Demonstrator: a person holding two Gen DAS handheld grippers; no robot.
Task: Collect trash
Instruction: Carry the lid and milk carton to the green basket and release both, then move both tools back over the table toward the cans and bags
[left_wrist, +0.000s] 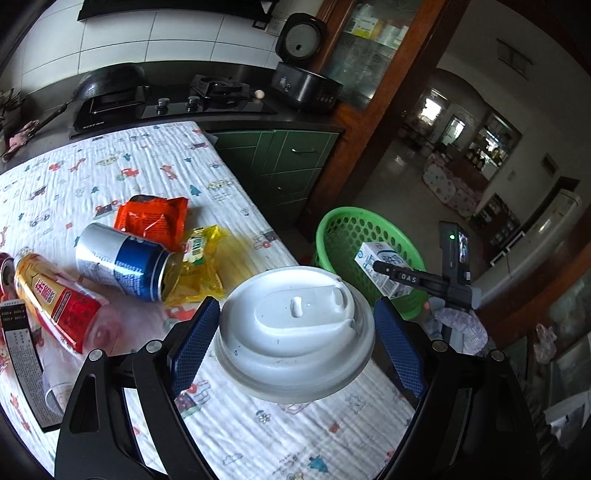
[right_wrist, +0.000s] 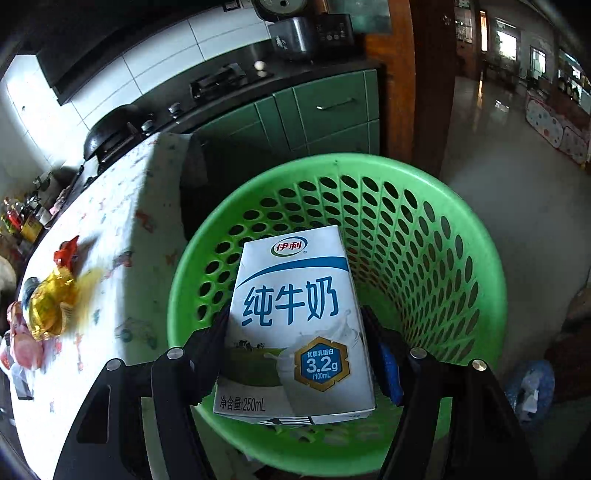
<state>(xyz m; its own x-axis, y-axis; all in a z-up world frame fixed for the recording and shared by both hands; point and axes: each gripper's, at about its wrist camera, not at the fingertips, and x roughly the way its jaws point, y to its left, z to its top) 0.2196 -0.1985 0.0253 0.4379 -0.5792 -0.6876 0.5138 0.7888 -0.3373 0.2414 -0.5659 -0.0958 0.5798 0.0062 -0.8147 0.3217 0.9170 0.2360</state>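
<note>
A white and blue rectangular milk carton (right_wrist: 295, 325) sits clamped between the two fingers of the right gripper (right_wrist: 295, 354), printed face up, directly above the open mouth of a round green perforated plastic basket (right_wrist: 436, 236). The carton is not inside the basket; no other item shows inside it, though the carton hides part of the interior. From the left wrist view, the same carton (left_wrist: 384, 273) hangs over the basket (left_wrist: 343, 229), which stands on the floor just beside the table edge.

A white plastic-lidded paper cup (left_wrist: 295, 332) lies between the blue-padded fingers of the left gripper (left_wrist: 295, 339), lid towards the camera. Both pads press against the cup's sides below the lid rim, so the gripper is closed on it, held above the table near its edge.

Beyond the cup, on a white quilted tablecloth with small cartoon prints (left_wrist: 147, 162), lie a silver and blue drinks can on its side (left_wrist: 122, 262), a yellow crinkled wrapper (left_wrist: 199, 269), an orange foil packet (left_wrist: 155, 218) and a gold and red bottle (left_wrist: 51, 295).
</note>
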